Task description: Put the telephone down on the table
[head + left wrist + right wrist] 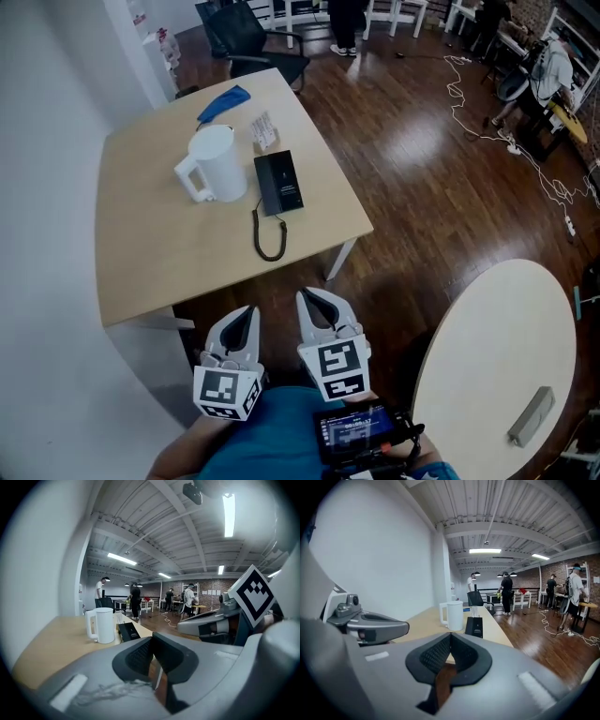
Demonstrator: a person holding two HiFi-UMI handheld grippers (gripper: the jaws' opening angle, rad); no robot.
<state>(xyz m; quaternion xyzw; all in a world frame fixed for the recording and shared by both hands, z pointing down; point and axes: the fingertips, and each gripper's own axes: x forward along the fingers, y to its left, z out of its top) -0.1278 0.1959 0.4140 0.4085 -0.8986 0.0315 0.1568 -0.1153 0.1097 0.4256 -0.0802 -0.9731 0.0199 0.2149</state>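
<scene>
The black telephone (278, 182) lies flat on the light wooden table (159, 253), and its coiled cord (267, 234) trails toward the near edge. It also shows small in the left gripper view, telephone (129, 632), and in the right gripper view, telephone (475, 626). Both grippers hang side by side short of the table's near edge, close to the person's body. The left gripper (246, 315) (153, 638) is shut with nothing between its pads. The right gripper (314, 300) (450, 635) is shut and empty too. Neither touches the telephone.
A white kettle (217, 164) stands just left of the telephone. A blue cloth (223, 103) and a small packet (263, 130) lie behind it. A round white table (497, 356) bearing a grey object (531, 416) is at the right. An office chair (246, 37) and floor cables (487, 112) lie beyond.
</scene>
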